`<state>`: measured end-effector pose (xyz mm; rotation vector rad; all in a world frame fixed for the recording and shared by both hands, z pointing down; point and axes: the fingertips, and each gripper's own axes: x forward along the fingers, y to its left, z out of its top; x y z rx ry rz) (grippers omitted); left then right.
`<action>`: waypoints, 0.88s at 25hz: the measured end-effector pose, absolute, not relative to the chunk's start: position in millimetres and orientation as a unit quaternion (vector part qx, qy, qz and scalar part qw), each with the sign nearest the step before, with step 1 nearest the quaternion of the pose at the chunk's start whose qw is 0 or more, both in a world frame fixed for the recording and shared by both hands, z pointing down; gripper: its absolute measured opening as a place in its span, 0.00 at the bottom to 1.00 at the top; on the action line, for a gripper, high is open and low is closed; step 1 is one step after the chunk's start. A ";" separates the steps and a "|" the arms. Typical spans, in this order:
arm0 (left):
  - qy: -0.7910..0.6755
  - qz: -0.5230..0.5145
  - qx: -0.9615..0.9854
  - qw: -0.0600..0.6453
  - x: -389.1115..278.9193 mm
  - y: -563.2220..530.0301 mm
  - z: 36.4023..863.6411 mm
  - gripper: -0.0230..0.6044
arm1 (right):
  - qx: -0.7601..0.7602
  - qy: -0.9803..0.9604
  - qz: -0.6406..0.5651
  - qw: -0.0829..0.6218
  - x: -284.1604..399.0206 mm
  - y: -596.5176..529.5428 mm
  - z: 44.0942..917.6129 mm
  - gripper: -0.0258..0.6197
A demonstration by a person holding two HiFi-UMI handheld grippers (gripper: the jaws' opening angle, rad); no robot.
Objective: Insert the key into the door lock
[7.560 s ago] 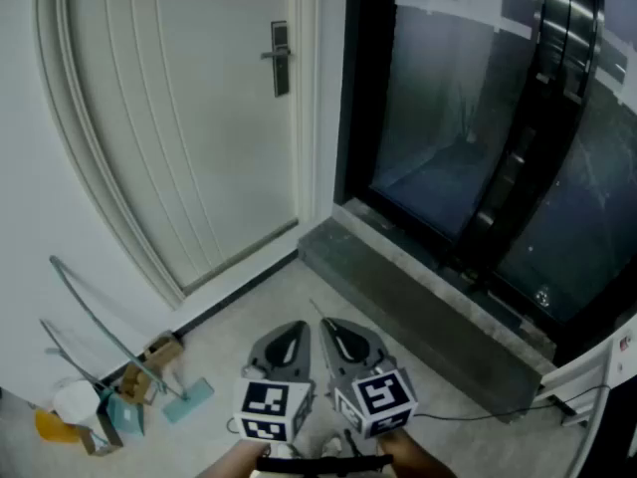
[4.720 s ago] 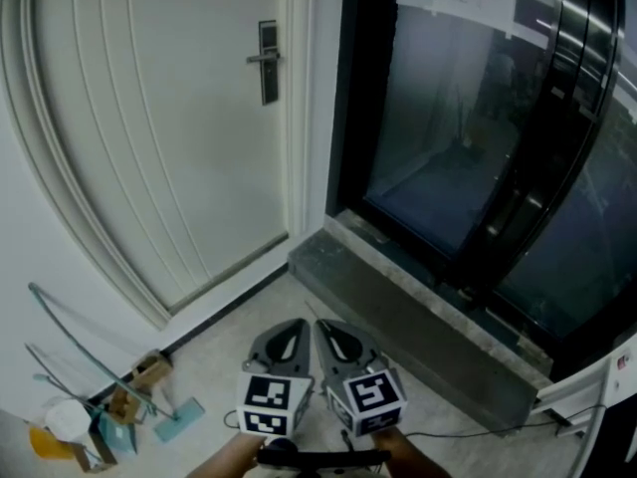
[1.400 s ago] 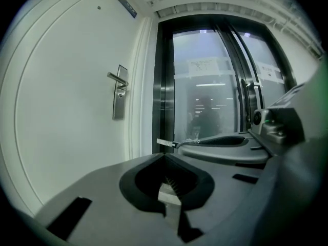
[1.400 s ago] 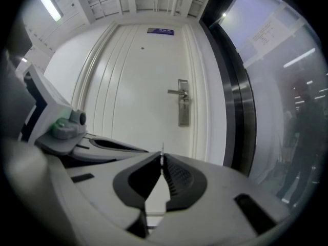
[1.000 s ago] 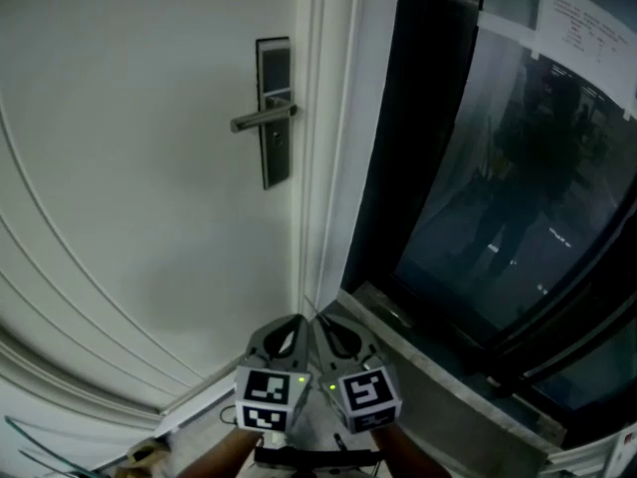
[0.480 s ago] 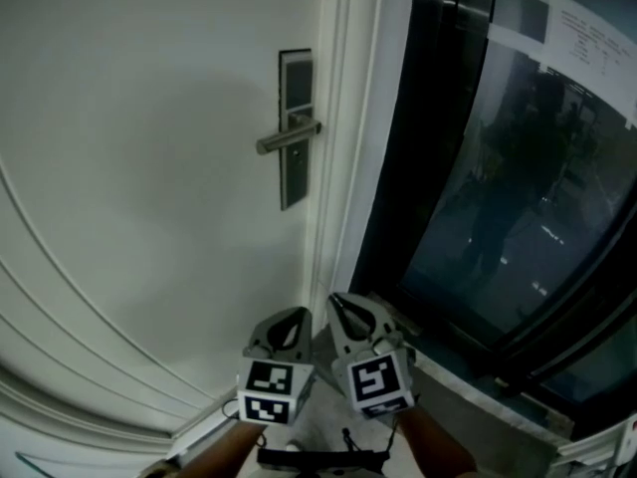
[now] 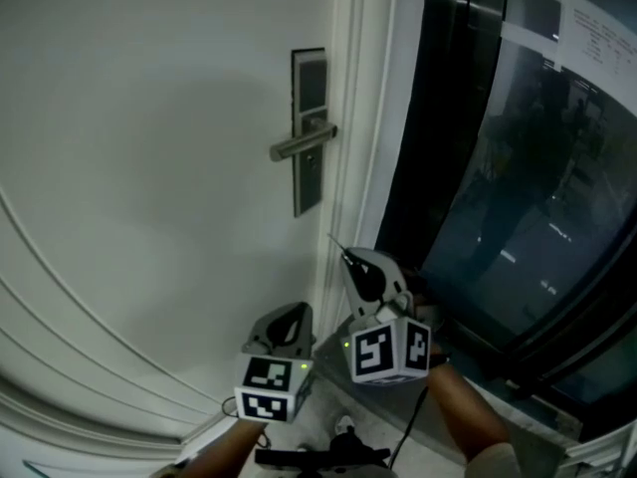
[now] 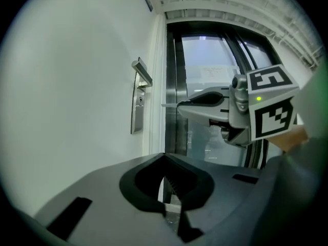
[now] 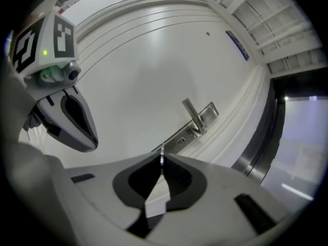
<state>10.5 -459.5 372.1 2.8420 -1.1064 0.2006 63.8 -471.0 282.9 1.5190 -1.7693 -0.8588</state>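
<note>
A white door (image 7: 149, 167) carries a dark lock plate (image 7: 310, 132) with a metal lever handle (image 7: 302, 144). My right gripper (image 7: 348, 255) is raised below and right of the plate, shut on a thin key (image 7: 336, 242) whose blade points up toward the door. In the right gripper view the key (image 9: 162, 151) stands out from the shut jaws, short of the lock plate (image 9: 197, 124) and its keyhole (image 9: 182, 140). My left gripper (image 7: 300, 309) hangs lower, shut with nothing in it. The left gripper view shows the right gripper (image 8: 215, 104) apart from the lock plate (image 8: 137, 109).
The white door frame (image 7: 363, 118) runs right of the lock. Beyond it is a dark glass door (image 7: 498, 187) with a paper notice (image 7: 597, 38). Curved mouldings (image 7: 60, 307) cross the door's lower left. A cable (image 7: 408, 436) trails below my right hand.
The view has closed in on the door and lock. My right gripper has risen with the key toward the lock plate, while the left gripper has stayed low.
</note>
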 end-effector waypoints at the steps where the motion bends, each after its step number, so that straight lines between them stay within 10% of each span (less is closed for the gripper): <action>1: -0.365 0.066 0.928 0.042 10.7 -463.3 371.5 0.04 | 0.573 -0.672 -0.337 0.327 63.3 -475.6 279.8 0.07; 22: -0.435 0.057 0.898 0.039 32.9 -526.9 360.1 0.04 | 0.493 -0.600 -0.491 0.395 91.6 -566.3 240.6 0.07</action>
